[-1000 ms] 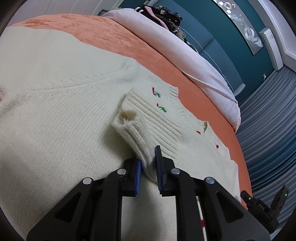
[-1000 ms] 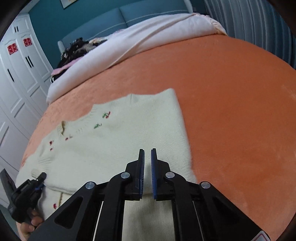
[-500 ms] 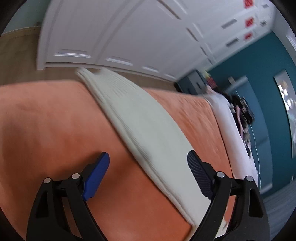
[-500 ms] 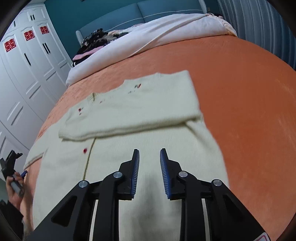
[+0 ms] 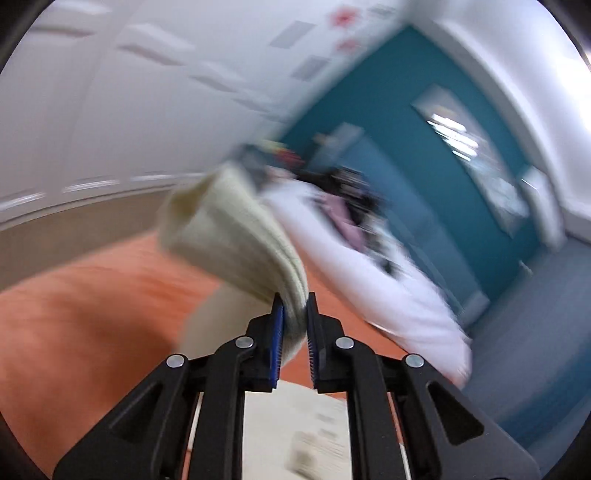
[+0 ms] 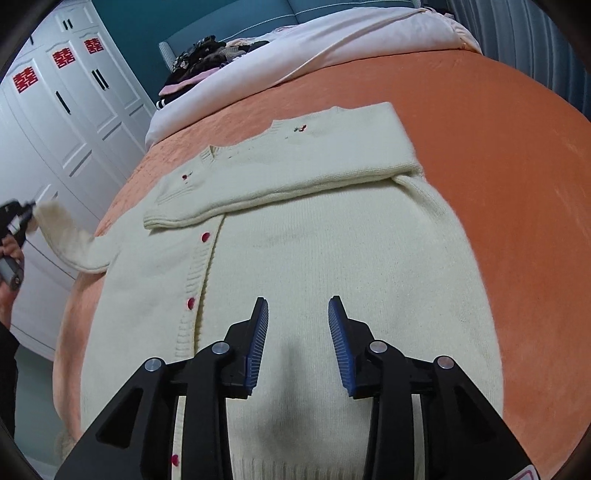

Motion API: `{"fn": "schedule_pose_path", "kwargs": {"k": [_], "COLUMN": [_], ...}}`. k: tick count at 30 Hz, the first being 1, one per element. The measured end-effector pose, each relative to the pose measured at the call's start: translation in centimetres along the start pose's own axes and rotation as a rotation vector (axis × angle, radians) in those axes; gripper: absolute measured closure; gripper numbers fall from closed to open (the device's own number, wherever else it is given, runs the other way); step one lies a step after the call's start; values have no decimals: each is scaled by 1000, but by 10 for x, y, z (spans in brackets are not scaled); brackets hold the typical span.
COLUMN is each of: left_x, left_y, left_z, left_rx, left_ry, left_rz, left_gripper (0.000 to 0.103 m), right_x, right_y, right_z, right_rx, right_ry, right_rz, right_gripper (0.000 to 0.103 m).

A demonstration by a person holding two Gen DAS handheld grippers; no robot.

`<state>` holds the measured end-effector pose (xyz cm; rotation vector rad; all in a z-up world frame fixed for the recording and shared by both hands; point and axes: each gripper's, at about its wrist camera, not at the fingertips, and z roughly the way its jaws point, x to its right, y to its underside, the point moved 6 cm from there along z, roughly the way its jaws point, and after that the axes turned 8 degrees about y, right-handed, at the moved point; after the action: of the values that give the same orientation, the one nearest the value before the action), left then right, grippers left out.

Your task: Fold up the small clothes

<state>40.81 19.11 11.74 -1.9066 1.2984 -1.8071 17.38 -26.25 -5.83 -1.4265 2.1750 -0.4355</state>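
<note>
A cream knit cardigan (image 6: 303, 236) with red buttons lies front up on the orange bed cover (image 6: 498, 155). Its right sleeve (image 6: 280, 173) is folded across the chest. My left gripper (image 5: 294, 306) is shut on the cuff of the left sleeve (image 5: 236, 240) and holds it lifted off the bed; the view is blurred. In the right wrist view that gripper (image 6: 14, 218) is at the far left with the sleeve (image 6: 70, 240) stretched out to it. My right gripper (image 6: 297, 314) is open and empty above the cardigan's lower body.
A white duvet (image 6: 295, 51) and a pile of dark and pink clothes (image 6: 199, 62) lie at the head of the bed. White wardrobe doors (image 6: 66, 110) stand to the left. Grey curtains (image 6: 517, 33) hang at the right.
My left gripper let go of the folded sleeve, swung left, opened wide, then shut on the other sleeve's cuff and lifted it. My right gripper opened and drew back over the body.
</note>
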Motion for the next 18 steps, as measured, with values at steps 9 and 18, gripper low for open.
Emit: {"fn": "schedule_pose_path", "kwargs": {"k": [9, 18], "left_x": [99, -44], "left_y": [287, 231], "left_z": [110, 89], "left_rx": [-575, -336], "left_ry": [90, -148], "left_rz": [-15, -371], "left_gripper": [49, 36], "right_x": [36, 33], "right_y": [1, -88], "right_z": [5, 33], "right_rx": [-26, 41], "right_ry": [-19, -98], "right_rz": [110, 78], "right_gripper": [66, 47]}}
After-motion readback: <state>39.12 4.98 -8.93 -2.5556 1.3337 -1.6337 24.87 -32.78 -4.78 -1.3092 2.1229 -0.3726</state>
